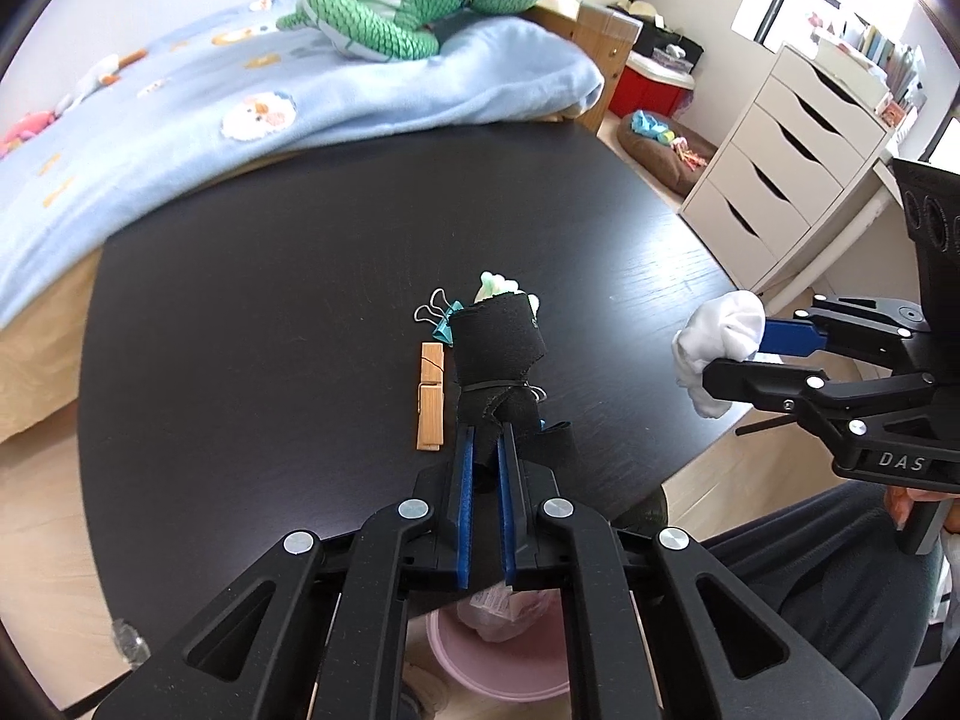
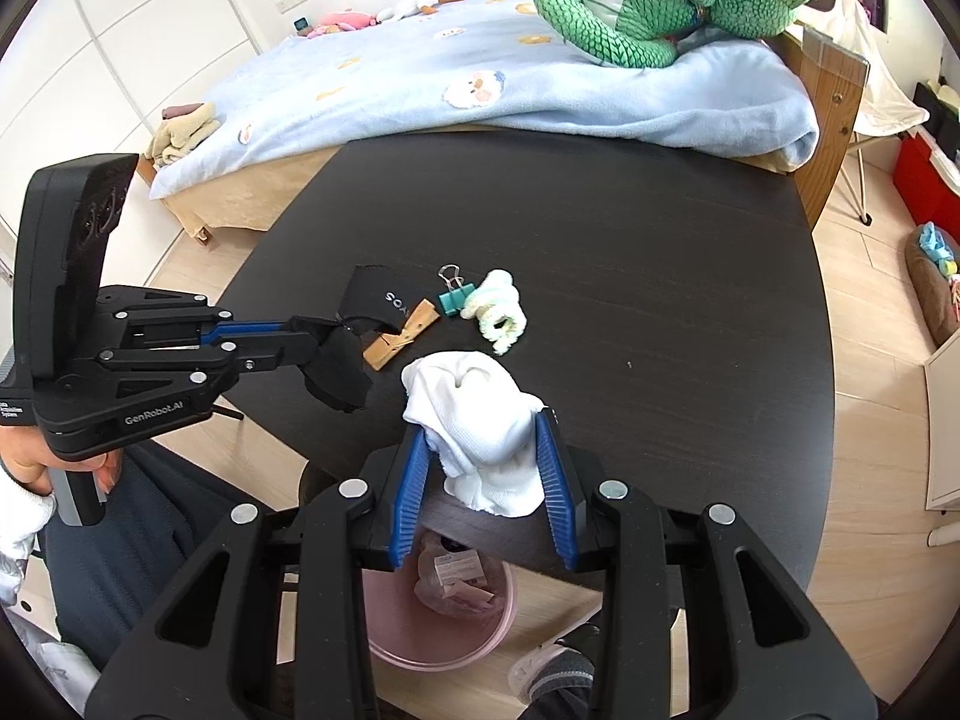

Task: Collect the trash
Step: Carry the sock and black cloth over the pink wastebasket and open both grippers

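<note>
My left gripper (image 1: 487, 438) is shut on a black sock (image 1: 498, 354), which hangs lifted just above the dark round table (image 1: 288, 276); the same black sock (image 2: 354, 336) shows in the right wrist view held by the left gripper (image 2: 327, 336). My right gripper (image 2: 483, 438) is shut on a bunched white cloth (image 2: 474, 414) over the table's near edge; the right gripper (image 1: 735, 360) and white cloth (image 1: 720, 336) also appear at the right of the left wrist view. On the table lie a wooden clothespin (image 1: 431, 396), a teal binder clip (image 2: 455, 298) and a pale green-white knit piece (image 2: 498, 312).
A pink bin (image 2: 444, 612) holding wrappers stands on the floor under the table's near edge, beside the person's legs (image 1: 828, 570). A bed (image 2: 480, 90) with a blue blanket and green plush borders the far side. White drawers (image 1: 792, 162) stand to the right.
</note>
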Available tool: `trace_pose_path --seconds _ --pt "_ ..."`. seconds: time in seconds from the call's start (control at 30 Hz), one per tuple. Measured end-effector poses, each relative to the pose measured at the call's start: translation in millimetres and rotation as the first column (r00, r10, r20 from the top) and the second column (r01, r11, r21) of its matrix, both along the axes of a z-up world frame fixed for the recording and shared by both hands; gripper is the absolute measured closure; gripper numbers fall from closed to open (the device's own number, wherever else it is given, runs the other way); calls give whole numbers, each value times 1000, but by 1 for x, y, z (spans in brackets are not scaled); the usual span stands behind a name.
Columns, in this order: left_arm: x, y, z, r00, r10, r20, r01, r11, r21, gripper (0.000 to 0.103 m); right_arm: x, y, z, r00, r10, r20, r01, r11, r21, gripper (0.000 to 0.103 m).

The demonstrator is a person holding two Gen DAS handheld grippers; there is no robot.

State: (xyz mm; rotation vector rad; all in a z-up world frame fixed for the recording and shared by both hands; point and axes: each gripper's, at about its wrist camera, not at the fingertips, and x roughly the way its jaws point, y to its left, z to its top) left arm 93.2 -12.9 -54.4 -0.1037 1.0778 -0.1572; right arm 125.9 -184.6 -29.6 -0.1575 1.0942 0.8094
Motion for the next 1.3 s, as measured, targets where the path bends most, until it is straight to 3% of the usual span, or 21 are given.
trace_pose_path --seconds 0.6,1.3 --pt "-78 -10 41 996 9 92 -10 1000 14 96 -79 -11 46 996 39 77 -42 999 31 67" --pt "-135 -4 46 991 41 124 -40 999 -12 96 -136 -3 22 994 112 21 -111 994 -15 67"
